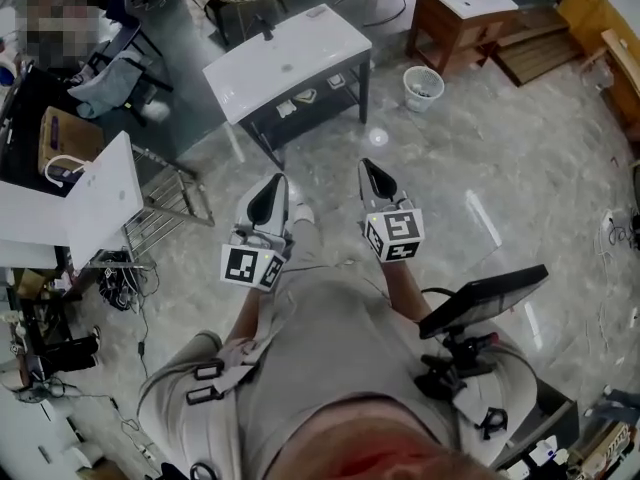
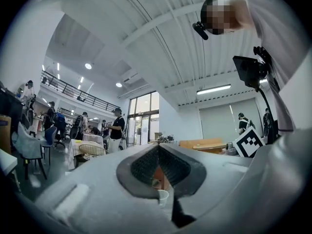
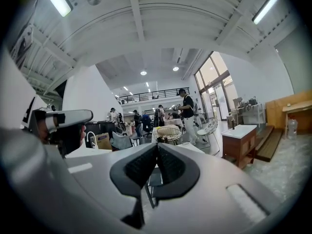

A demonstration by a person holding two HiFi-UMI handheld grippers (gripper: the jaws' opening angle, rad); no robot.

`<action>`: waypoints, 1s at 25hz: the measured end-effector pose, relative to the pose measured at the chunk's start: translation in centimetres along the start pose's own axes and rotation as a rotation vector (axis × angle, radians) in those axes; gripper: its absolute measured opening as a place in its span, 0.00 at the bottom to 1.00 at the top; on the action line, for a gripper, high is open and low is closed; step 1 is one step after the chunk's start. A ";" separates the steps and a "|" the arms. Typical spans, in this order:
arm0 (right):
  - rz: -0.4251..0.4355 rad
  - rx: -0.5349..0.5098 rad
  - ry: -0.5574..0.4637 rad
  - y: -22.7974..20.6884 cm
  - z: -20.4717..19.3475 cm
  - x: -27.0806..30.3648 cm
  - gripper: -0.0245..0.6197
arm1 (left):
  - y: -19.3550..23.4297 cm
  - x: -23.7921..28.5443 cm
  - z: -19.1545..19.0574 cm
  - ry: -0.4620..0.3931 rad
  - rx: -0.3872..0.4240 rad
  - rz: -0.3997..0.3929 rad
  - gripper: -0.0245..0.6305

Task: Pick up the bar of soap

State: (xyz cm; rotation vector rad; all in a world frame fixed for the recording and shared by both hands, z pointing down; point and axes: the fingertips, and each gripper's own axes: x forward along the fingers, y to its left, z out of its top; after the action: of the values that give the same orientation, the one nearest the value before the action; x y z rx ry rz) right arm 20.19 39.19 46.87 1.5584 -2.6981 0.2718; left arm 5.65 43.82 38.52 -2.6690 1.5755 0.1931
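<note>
Step in hand: the approach. I am standing on the floor point(image 1: 480, 188) some way back from the white washstand point(image 1: 300, 48), and nothing has been picked up yet.

Left gripper: my left gripper point(image 1: 272, 193) is held out in front of me. Its own view shows the jaws pressed together at the tips with nothing between them point(image 2: 157, 150).

Right gripper: my right gripper point(image 1: 374, 178) is beside the left one and a little apart from it, and it points the same way. Its jaws are also pressed together and empty point(image 3: 157, 147).

Bar of soap: I cannot pick it out for certain. No bar shows on the top of the washstand, only the tap point(image 1: 266, 28). Three small pale things point(image 1: 305, 96) lie on the lower shelf point(image 1: 322, 108), and I judge the soap is most likely one of them. They are too small to tell apart from here.

Gap to close: both grippers are well apart from the washstand, so the shelf is out of reach.

Next move: I need to step closer and bring one gripper down to shelf level. There I should confirm which thing is the soap, then spread the jaws before sliding them in around it.

Risk: the shelf sits under the top, so I would have to come in low and level. Soap is also likely to be slippery in the pinch.
</note>
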 end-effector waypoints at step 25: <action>-0.058 -0.011 0.085 -2.0 -0.3 10.5 0.04 | 9.3 11.4 -3.9 -0.025 -0.090 -0.087 0.03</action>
State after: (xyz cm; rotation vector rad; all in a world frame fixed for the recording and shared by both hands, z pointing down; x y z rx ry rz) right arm 16.55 29.22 48.48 1.5820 -2.5821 0.3139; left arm 3.30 29.00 41.28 -2.7842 1.4744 0.2998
